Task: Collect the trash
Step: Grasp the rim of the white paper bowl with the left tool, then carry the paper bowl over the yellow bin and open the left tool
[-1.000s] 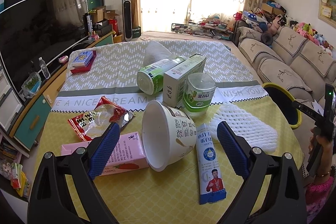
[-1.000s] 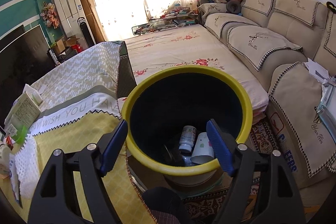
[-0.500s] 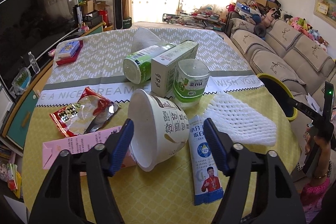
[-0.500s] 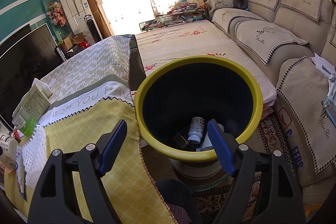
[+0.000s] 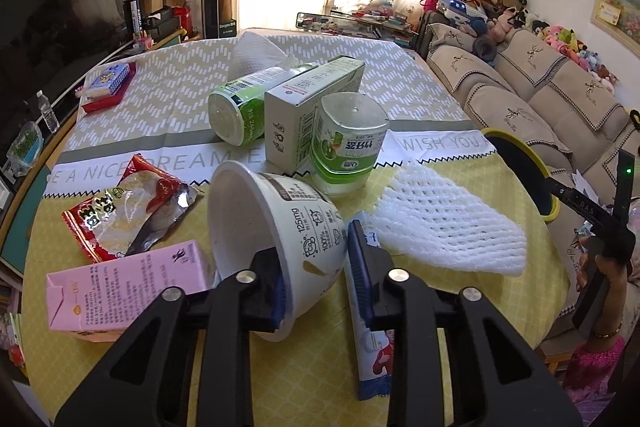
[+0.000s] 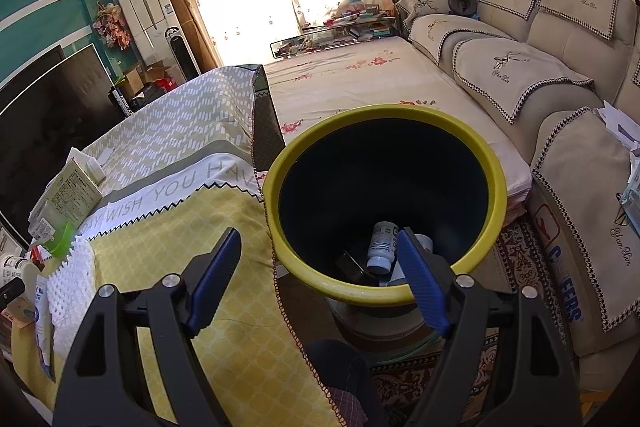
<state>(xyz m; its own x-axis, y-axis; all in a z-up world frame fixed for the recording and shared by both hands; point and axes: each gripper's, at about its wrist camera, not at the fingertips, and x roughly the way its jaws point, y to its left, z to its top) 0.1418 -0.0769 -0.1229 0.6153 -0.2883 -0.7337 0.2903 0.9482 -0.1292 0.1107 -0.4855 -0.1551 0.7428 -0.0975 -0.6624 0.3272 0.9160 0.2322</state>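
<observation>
At the near edge of the table, the left gripper has just been closing its jaws on the wall of a white paper bowl lying on its side: one blue pad sits inside the rim, the other presses the printed outside. The inner pad is largely hidden by the bowl wall. A long sachet lies partly under the outer finger, its upper end covered. A pink carton lies at the near left, a crinkled red wrapper beyond it, and a white foam net towards the right edge. Behind the bowl stand one cardboard box, one green bottle on its side and one green tub.

Past the table's right edge, the right gripper hangs with jaws apart and empty over a round yellow-rimmed bin. One small white bottle lies in the bin; other items there are too dark to identify.
</observation>
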